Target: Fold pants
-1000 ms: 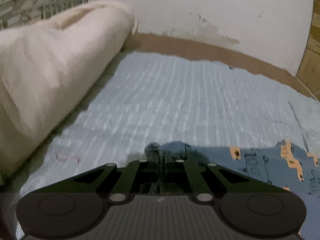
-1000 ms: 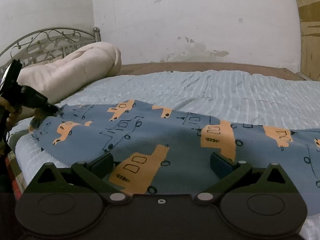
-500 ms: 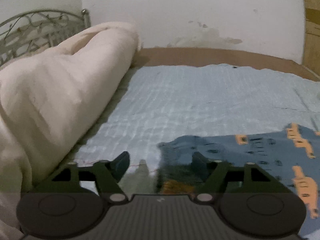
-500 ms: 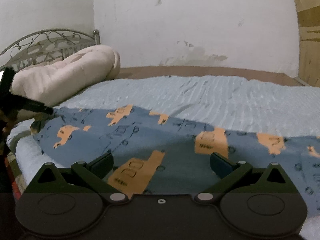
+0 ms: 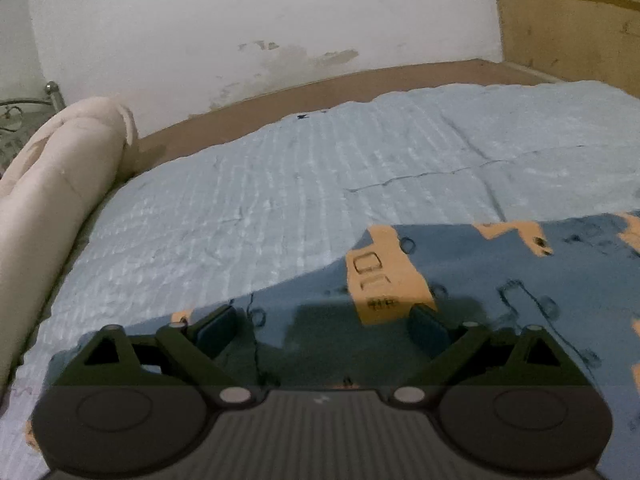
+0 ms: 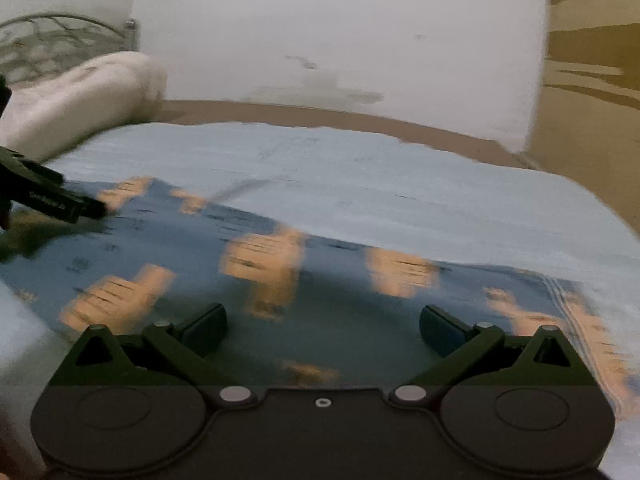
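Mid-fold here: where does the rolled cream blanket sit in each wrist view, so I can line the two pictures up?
Left wrist view: the rolled cream blanket runs down the left edge, beside the light blue sheet.
Right wrist view: it lies upper left, in front of the metal headboard, blurred.
Shared landmark: the stained patch on the white wall, above the bed's far edge.

The bed (image 5: 320, 184) carried a light blue ribbed cover. Blue pants (image 5: 520, 292) with orange vehicle prints lay flat on it; a rolled cream quilt (image 5: 60, 184) rested along its left side.
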Demonstrator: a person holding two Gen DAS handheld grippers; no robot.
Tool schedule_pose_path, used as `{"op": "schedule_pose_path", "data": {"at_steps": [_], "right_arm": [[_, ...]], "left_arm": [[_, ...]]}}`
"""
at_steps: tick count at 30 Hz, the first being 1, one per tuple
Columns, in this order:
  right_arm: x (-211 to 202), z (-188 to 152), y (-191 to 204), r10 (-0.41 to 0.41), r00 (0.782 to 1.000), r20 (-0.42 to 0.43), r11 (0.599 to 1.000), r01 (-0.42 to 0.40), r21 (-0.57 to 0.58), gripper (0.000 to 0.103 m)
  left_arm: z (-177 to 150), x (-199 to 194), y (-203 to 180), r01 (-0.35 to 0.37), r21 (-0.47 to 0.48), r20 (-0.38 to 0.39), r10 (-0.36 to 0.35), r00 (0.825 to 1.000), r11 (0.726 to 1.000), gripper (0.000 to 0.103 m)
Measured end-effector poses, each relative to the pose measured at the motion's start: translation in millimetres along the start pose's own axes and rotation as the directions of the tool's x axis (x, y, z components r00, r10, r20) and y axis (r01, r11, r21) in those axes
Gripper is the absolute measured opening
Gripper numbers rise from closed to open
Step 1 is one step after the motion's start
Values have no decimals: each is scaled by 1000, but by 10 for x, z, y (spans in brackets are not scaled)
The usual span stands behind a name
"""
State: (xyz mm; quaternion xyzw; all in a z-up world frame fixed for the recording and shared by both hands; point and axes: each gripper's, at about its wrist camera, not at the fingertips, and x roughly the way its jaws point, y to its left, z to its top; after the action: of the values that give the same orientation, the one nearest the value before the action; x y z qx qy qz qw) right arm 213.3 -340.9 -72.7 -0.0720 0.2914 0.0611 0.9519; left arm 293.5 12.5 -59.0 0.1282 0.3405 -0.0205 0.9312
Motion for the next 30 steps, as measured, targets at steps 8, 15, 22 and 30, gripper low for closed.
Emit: {"op": "schedule_pose_path", "data": {"at_steps": [8, 15, 22, 30], "right_arm": [[-142, -329, -935, -145, 988, 56, 983, 138, 125, 102], [-536, -625, -1411, -233, 963, 133, 924, 176, 340, 102], [-728, -797, -1525, -62, 983, 170, 891, -22, 454, 102], [-790, -751, -1580, 127, 971, 204, 789, -224, 573, 102]], "left_arm": [[114, 94, 37, -69, -49, -22, 68, 997, 996, 99], [254, -338, -417, 41, -46, 48, -39, 998, 998, 102], [403, -551, -1193, 318, -58, 85, -313, 946, 946, 102], [460, -400, -1854, 443, -15, 48, -442, 896, 896, 102]]}}
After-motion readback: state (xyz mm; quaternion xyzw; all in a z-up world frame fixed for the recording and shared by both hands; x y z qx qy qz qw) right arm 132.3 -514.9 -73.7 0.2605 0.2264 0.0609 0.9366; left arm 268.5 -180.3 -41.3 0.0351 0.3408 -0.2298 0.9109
